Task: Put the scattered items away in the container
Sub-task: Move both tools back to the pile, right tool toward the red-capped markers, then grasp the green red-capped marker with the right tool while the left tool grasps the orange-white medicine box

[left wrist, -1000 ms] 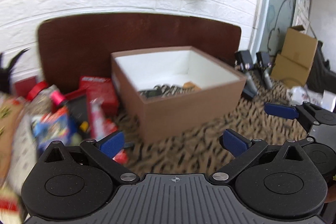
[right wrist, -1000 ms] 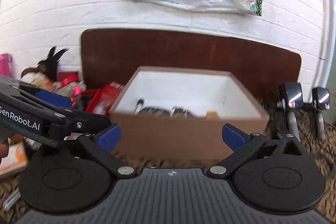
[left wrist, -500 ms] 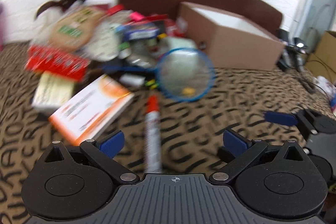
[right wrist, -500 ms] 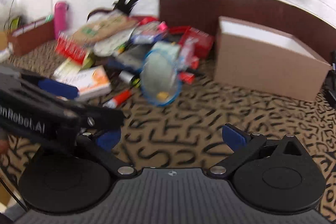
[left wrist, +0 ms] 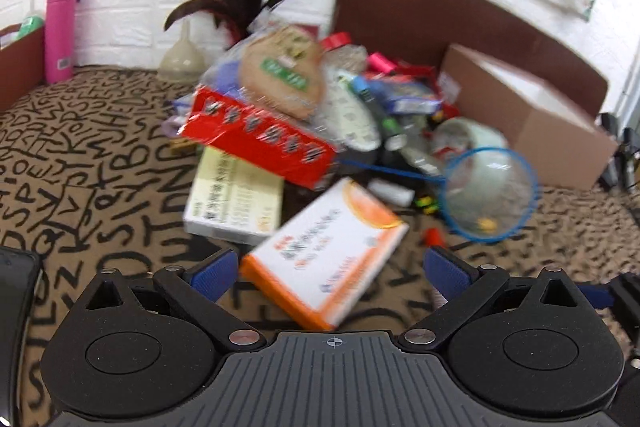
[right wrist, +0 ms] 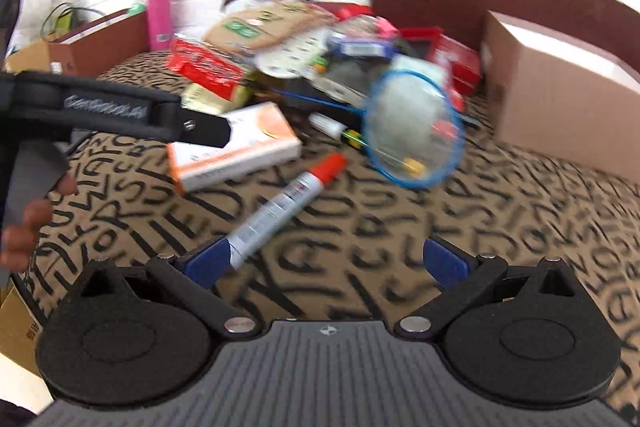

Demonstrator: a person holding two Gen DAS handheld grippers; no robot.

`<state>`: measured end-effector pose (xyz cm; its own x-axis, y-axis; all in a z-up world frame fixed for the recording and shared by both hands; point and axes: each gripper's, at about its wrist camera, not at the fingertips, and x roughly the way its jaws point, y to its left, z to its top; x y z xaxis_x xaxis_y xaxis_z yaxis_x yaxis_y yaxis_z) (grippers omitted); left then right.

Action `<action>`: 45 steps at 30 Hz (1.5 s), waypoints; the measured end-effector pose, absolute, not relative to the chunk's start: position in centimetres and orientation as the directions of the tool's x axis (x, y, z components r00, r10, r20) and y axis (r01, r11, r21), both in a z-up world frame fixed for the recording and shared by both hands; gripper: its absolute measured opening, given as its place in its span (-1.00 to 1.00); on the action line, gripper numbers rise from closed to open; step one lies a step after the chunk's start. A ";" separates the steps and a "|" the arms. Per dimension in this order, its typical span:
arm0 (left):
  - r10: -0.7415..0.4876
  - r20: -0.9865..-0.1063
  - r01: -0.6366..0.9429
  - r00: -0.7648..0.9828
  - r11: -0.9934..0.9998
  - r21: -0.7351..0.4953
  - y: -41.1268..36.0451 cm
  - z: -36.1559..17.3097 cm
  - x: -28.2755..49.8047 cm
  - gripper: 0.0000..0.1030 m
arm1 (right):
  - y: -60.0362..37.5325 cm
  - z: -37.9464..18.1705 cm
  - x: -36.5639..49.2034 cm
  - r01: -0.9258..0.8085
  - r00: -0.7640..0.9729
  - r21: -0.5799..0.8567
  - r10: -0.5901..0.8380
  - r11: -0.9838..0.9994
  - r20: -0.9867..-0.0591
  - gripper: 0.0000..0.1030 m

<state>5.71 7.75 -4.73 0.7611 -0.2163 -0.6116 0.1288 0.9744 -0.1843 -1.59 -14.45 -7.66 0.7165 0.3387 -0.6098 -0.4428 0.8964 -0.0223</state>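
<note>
Left wrist view blurred, orange-white box point(left wrist: 326, 253) between spread left claw point(left wrist: 331, 273) fingers

Tabletop point(left wrist: 100, 131) covered in matt woven cloth, letter print; cardboard box point(left wrist: 532, 131) at 2 o'clock, matt brown paper; orange-white carton point(left wrist: 324, 251) smooth, slightly glossy card; red packet point(left wrist: 260, 143) shiny foil; blue net point(left wrist: 490, 193) fine mesh, plastic rim; pink bottle point(left wrist: 60, 27) glossy; marker point(right wrist: 284, 203) smooth plastic.
</note>
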 end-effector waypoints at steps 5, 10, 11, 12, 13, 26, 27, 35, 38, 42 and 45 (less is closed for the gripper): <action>-0.283 -0.617 0.191 0.734 0.959 -0.212 8.2 -5.9 7.1 0.98 | -12.0 -8.0 -0.7 -0.468 0.710 -0.045 0.345 0.883 -0.613 0.90; -0.316 -0.645 0.249 0.695 0.948 -0.196 7.4 -7.1 8.1 0.86 | -11.2 -8.6 0.2 -0.483 0.680 -0.012 0.367 0.875 -0.635 0.59; -0.321 -0.654 0.256 0.685 0.947 -0.196 7.3 -7.4 8.3 0.84 | -11.1 -8.8 0.3 -0.487 0.673 -0.012 0.366 0.874 -0.643 0.42; -0.324 -0.657 0.263 0.681 0.945 -0.194 7.1 -7.5 8.3 0.84 | -11.2 -9.0 0.4 -0.488 0.666 -0.013 0.363 0.873 -0.652 0.21; -0.324 -0.655 0.269 0.683 0.945 -0.187 7.0 -7.6 8.1 0.84 | -11.3 -9.1 0.5 -0.487 0.658 -0.011 0.359 0.873 -0.662 0.11; -0.395 -0.664 0.400 0.635 0.903 -0.155 3.4 -6.4 4.1 0.87 | -17.9 -8.5 -1.0 -0.409 0.654 -0.039 0.263 0.912 -0.709 -0.51; -0.381 -0.654 0.393 0.654 0.909 -0.137 3.3 -6.0 4.2 0.88 | -18.2 -8.4 -1.2 -0.406 0.659 -0.041 0.262 0.913 -0.705 -0.48; -0.352 -0.684 0.400 0.639 0.912 -0.095 1.2 -6.6 8.1 0.86 | -17.2 -8.3 -0.1 -0.416 0.682 -0.033 0.288 0.909 -0.672 -0.31; -0.359 -0.707 0.391 0.609 0.912 -0.127 0.8 -7.6 8.8 0.61 | -16.8 -8.7 0.6 -0.413 0.680 -0.027 0.288 0.910 -0.674 -0.31; -0.319 -0.712 0.383 0.626 0.921 -0.076 0.3 -7.7 7.8 0.37 | -17.4 -9.1 0.9 -0.405 0.671 -0.011 0.289 0.914 -0.683 -0.59; -0.347 -0.724 0.392 0.596 0.913 -0.114 0.2 -7.2 6.6 0.37 | -18.3 -8.8 0.4 -0.414 0.649 -0.005 0.291 0.910 -0.703 -0.65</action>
<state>6.57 0.20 -7.20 0.5961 -0.3465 -0.7243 0.3918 0.9129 -0.1143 0.36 -18.25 -8.77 0.6492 0.2910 -0.7028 -0.4136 0.9104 -0.0052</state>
